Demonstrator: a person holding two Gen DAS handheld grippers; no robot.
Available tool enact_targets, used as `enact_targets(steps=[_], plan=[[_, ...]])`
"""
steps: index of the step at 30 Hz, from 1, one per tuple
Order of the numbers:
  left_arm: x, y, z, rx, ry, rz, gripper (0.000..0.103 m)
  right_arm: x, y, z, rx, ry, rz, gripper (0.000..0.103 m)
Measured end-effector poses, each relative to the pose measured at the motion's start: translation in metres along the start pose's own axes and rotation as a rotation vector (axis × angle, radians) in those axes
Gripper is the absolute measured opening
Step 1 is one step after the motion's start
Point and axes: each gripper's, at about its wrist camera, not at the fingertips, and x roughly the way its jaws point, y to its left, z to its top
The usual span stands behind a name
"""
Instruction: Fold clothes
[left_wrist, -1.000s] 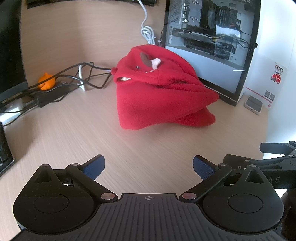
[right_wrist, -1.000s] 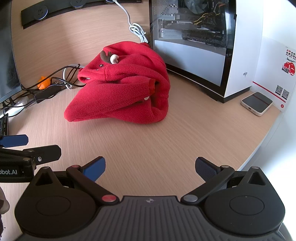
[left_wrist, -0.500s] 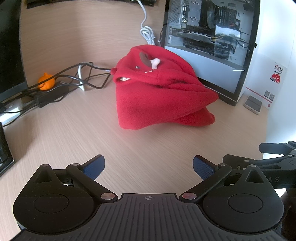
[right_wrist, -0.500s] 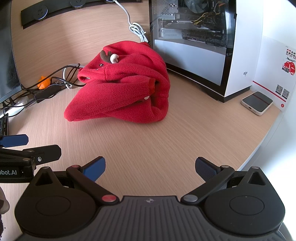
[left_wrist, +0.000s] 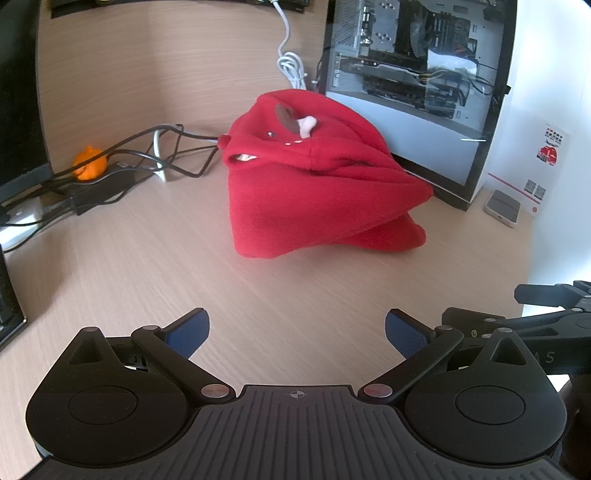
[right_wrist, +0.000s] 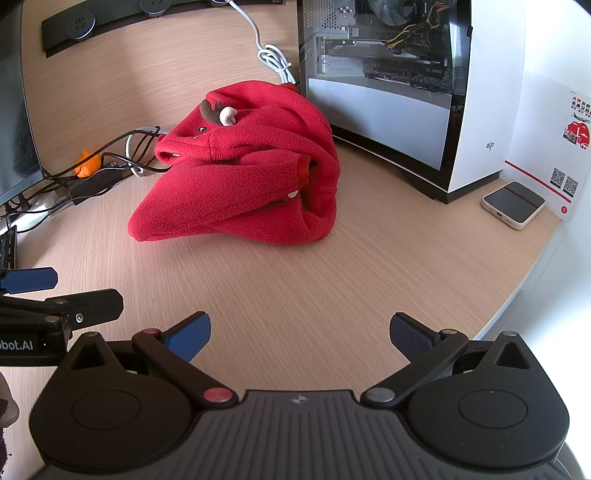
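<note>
Ahead, the red fleece sits bunched in a heap on the desk, toward the back, just in front of the PC case and beside the cables. Both the left gripper and the right gripper hover with fingers spread wide, holding nothing, well apart from the fleece. Bare wood lies between them and it. On the right, the desk edge curves near; a small flat device, perhaps a phone, lies there.

Left hand-held gripper gapes empty over the desk; red fleece garment heaped well ahead.
</note>
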Motion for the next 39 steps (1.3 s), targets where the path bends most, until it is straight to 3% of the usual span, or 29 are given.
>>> enact_targets(steps=[39], plan=[[-0.0041,-0.0077,-0.0005,0.015,0.003,-0.007,0.103,-0.0060,-0.0041,-0.0055,0.015,0.001,-0.006,0.103]])
